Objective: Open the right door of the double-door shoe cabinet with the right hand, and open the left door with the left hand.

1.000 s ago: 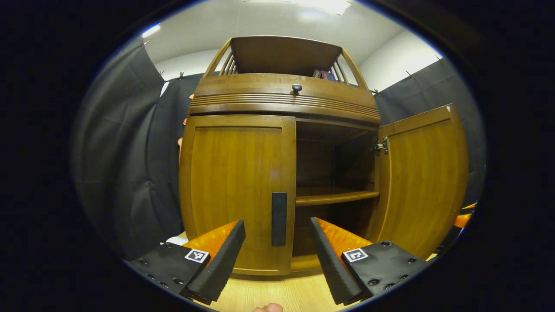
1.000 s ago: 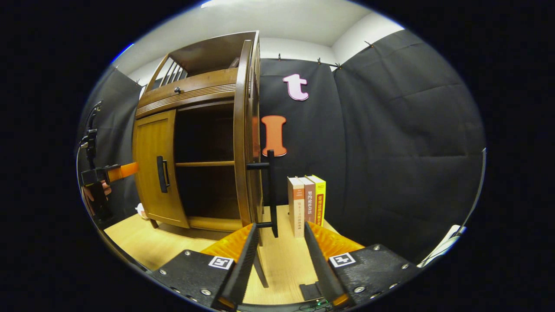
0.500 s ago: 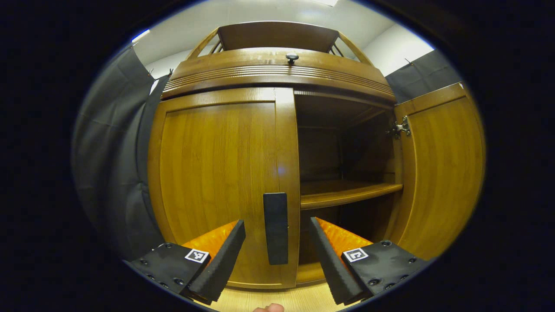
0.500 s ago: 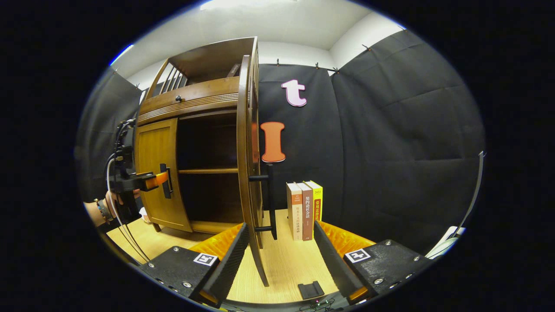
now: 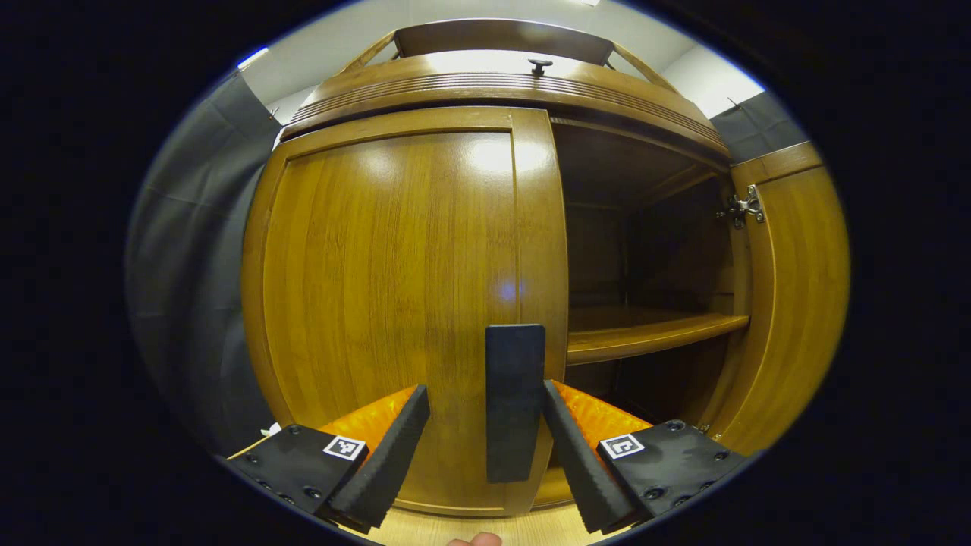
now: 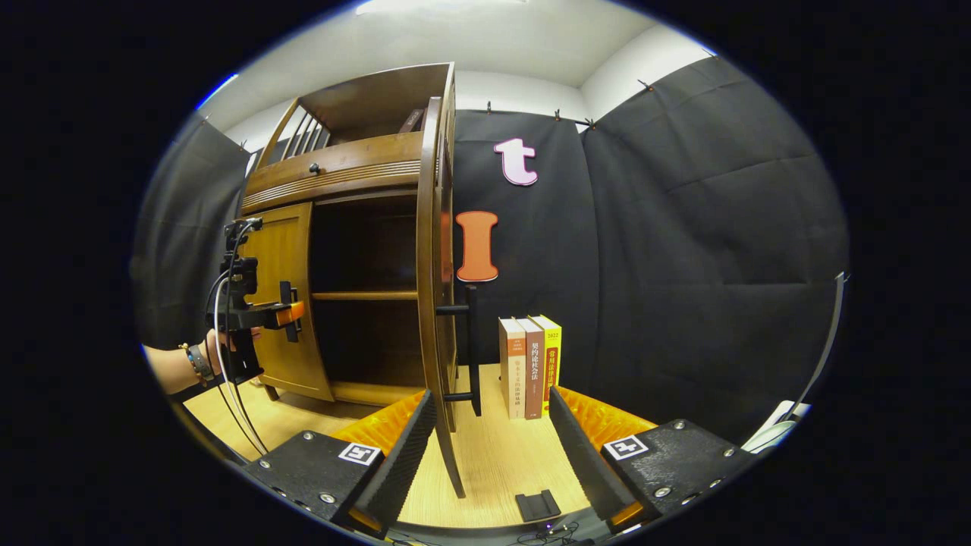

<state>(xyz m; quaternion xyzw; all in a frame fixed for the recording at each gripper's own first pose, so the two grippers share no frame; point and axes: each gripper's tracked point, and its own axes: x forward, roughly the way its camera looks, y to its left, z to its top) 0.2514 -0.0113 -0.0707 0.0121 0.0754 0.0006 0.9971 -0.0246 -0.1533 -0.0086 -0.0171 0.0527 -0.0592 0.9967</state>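
Right tool (image 6: 485, 447) sat with fingers spread, gripping nothing. Right door (image 6: 434, 288) of the shoe cabinet (image 6: 341, 167) stood swung out, seen edge-on, its black bar handle (image 6: 472, 349) between the fingers but farther off. Left door (image 6: 279, 303) looked closed. Left tool (image 6: 292, 312), held by a hand (image 6: 227, 345), was at the left door's handle; contact unclear. Three books (image 6: 531, 364) stood upright on the table (image 6: 493, 462), just right of the open door.

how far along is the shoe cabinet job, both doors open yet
Half done. The right door stands swung wide, with the right hand-held gripper open and apart from its handle. In hand: the open left hand-held gripper straddles the left door's handle, not yet clamped. Left: grip and pull the closed left door open.
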